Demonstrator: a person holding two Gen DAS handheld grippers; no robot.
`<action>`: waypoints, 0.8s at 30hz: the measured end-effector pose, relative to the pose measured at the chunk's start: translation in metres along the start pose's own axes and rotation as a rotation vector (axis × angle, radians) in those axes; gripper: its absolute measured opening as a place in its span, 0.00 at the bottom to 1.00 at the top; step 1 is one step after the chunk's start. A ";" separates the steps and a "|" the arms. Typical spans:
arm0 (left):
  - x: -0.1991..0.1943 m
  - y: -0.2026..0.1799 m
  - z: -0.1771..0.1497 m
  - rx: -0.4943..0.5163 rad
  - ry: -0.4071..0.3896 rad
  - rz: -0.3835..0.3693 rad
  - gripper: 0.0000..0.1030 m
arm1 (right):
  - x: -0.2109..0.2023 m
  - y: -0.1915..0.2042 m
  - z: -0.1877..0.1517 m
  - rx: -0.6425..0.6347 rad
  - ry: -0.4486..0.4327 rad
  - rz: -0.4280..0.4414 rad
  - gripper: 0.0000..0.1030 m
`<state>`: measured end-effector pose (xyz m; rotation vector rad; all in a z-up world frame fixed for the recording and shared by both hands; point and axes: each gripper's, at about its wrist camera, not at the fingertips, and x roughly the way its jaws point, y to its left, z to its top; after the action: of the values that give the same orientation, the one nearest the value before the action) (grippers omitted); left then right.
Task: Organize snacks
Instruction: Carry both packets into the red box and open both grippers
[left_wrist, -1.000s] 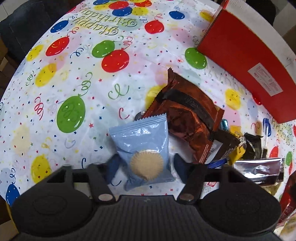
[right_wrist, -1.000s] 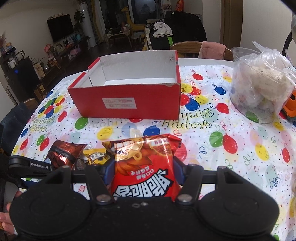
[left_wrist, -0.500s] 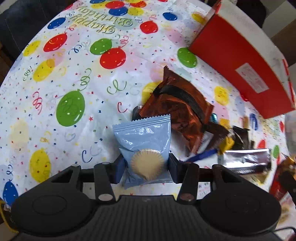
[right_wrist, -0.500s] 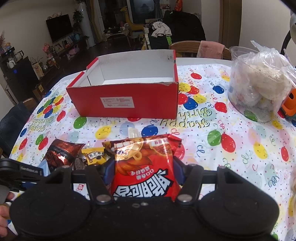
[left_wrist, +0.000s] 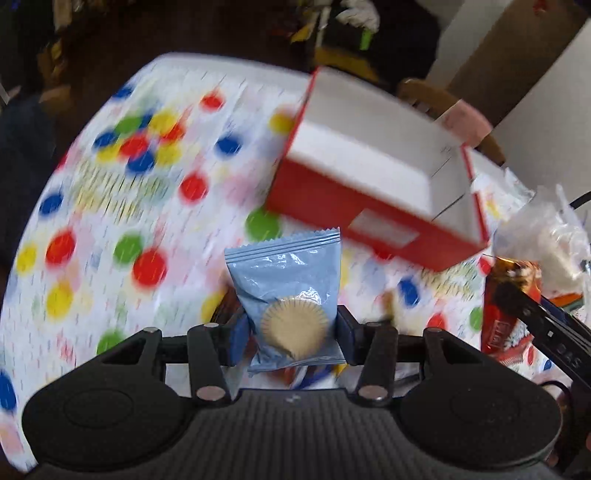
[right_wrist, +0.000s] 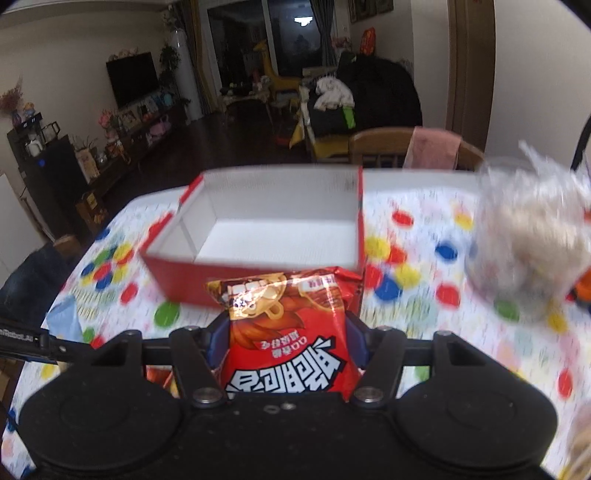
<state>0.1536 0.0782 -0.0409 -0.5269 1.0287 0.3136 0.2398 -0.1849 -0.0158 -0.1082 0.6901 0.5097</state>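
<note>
Left gripper (left_wrist: 290, 332), jaws clamped on a blue cupcake packet (left_wrist: 286, 291), and right gripper (right_wrist: 286, 347), jaws clamped on a red snack bag (right_wrist: 288, 339), each carry their snack upright above the tablecloth (left_wrist: 110, 221), probably for dropping into the open red box (right_wrist: 273, 236) ahead.

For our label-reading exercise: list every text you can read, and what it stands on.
"nRobot.AI", cut off: black bar at left edge.
Red snack bag: white Chinese characters, upside down, unread.
Red box, white label: blurred.
Tablecloth lettering: blurred.
</note>
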 end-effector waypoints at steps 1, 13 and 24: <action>0.000 -0.006 0.009 0.005 -0.012 -0.009 0.46 | 0.003 -0.001 0.009 -0.005 -0.008 0.004 0.59; 0.045 -0.074 0.108 0.095 -0.037 0.014 0.46 | 0.086 -0.016 0.087 -0.038 0.026 0.024 0.59; 0.115 -0.085 0.158 0.126 0.054 0.113 0.46 | 0.168 -0.015 0.114 -0.114 0.123 0.044 0.59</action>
<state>0.3658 0.0955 -0.0541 -0.3659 1.1251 0.3332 0.4231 -0.0986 -0.0354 -0.2339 0.7849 0.5880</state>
